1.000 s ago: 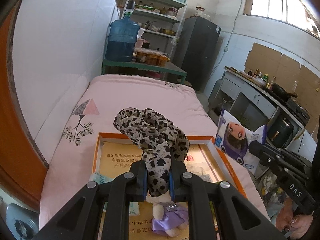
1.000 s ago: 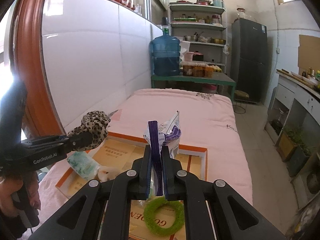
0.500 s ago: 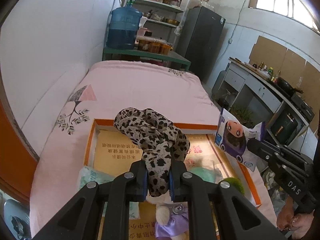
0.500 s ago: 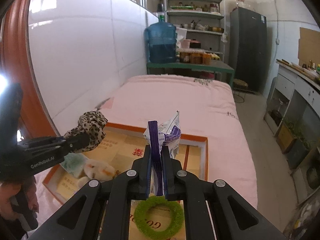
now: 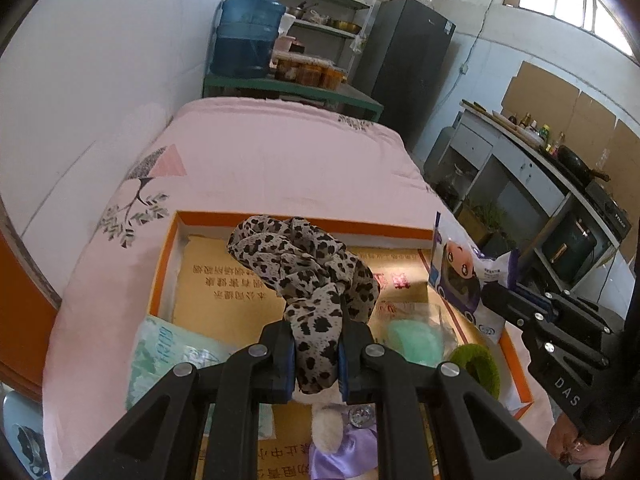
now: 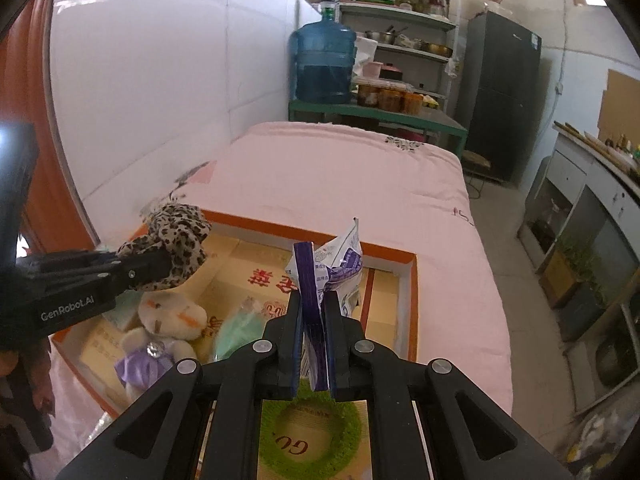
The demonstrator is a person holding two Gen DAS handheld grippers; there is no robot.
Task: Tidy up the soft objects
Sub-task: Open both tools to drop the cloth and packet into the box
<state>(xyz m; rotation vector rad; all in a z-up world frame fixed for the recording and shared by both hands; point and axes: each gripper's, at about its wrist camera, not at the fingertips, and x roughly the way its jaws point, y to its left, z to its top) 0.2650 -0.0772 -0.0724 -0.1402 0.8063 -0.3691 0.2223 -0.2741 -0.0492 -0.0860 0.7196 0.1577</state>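
My left gripper is shut on a leopard-print fabric scrunchie, held above an orange-rimmed shallow box on the pink bed. My right gripper is shut on a purple-and-white plastic packet with a cartoon face, over the box's right side. From the right wrist, the left gripper and its scrunchie show at left. In the box lie a small plush bear in a purple dress, a green fuzzy ring, a mint-green item in clear wrap and a teal packet.
The box rests on a pink bedspread beside a white wall. Beyond the bed stand a green table with a blue water jug, shelves and a dark fridge. A counter with appliances runs along the right.
Both grippers have sunk toward the box while keeping their hold. More of the box's contents, the bear, green ring and mint item, came into view.
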